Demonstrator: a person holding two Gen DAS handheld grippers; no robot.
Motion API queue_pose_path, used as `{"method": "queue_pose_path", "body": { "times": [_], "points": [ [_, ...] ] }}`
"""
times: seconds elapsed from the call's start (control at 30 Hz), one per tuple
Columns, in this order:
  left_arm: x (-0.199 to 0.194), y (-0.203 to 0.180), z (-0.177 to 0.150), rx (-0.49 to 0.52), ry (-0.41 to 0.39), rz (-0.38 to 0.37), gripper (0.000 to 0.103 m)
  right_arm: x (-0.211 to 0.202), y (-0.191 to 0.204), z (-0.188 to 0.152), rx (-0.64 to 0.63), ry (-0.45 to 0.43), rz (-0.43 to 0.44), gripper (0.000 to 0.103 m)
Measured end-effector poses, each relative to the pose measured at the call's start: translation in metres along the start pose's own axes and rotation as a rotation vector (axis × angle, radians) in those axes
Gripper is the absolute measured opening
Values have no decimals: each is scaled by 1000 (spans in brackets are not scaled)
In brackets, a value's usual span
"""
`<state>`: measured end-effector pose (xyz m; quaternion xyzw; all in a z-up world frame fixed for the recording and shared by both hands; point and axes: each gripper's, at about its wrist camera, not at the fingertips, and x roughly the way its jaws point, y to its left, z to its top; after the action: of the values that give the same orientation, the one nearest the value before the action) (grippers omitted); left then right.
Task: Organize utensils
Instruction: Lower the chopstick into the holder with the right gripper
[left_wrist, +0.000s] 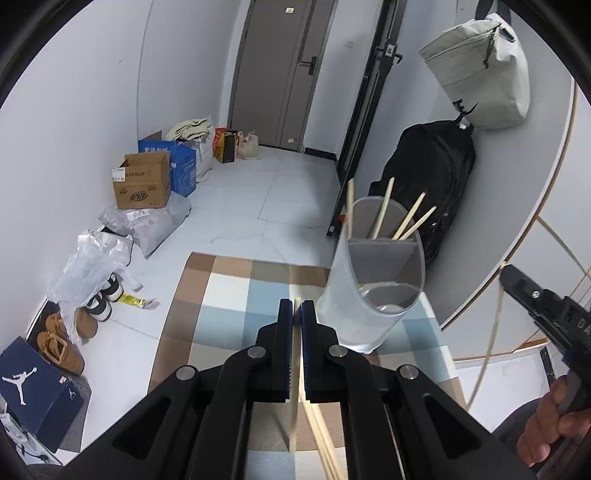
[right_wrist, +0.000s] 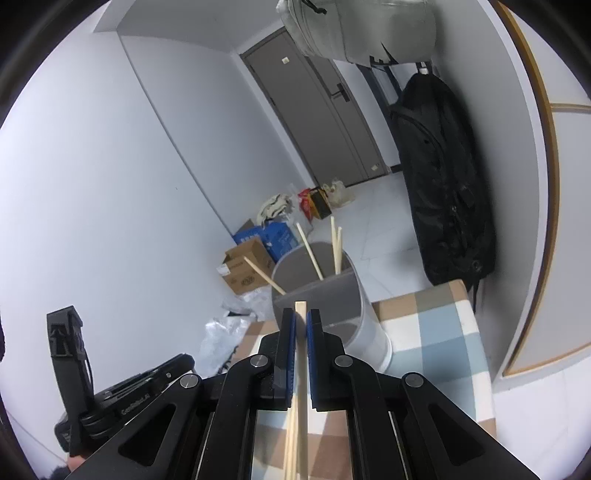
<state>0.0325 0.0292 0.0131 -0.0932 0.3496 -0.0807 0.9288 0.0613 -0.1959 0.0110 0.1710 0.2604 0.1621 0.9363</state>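
Note:
A translucent white utensil holder (left_wrist: 351, 317) (right_wrist: 369, 328) with a grey divider stands on the checked tablecloth (left_wrist: 236, 295). Several wooden chopsticks (left_wrist: 382, 206) (right_wrist: 314, 258) lean in its far compartment. My left gripper (left_wrist: 296, 308) is shut on a pale chopstick (left_wrist: 294, 406), just left of the holder's base. My right gripper (right_wrist: 301, 314) is shut on another chopstick (right_wrist: 300, 306), whose tip points at the holder's near rim. In the left wrist view the right gripper (left_wrist: 508, 275) shows at the right edge with its chopstick (left_wrist: 493, 332) hanging down. More loose chopsticks (left_wrist: 325, 443) lie on the cloth below.
A black backpack (left_wrist: 432, 184) and a grey bag (left_wrist: 484, 74) hang on the wall right behind the holder. On the floor to the left are cardboard boxes (left_wrist: 144, 184), plastic bags and shoes (left_wrist: 59, 347). A grey door (left_wrist: 280, 74) is at the back.

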Motion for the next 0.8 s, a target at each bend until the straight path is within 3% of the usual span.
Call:
{"method": "queue_pose_path", "body": {
  "times": [0.8],
  "points": [
    [-30,-58,99,127,-111,-119,1,14,20,105,-65,-161,-14,5]
  ]
}}
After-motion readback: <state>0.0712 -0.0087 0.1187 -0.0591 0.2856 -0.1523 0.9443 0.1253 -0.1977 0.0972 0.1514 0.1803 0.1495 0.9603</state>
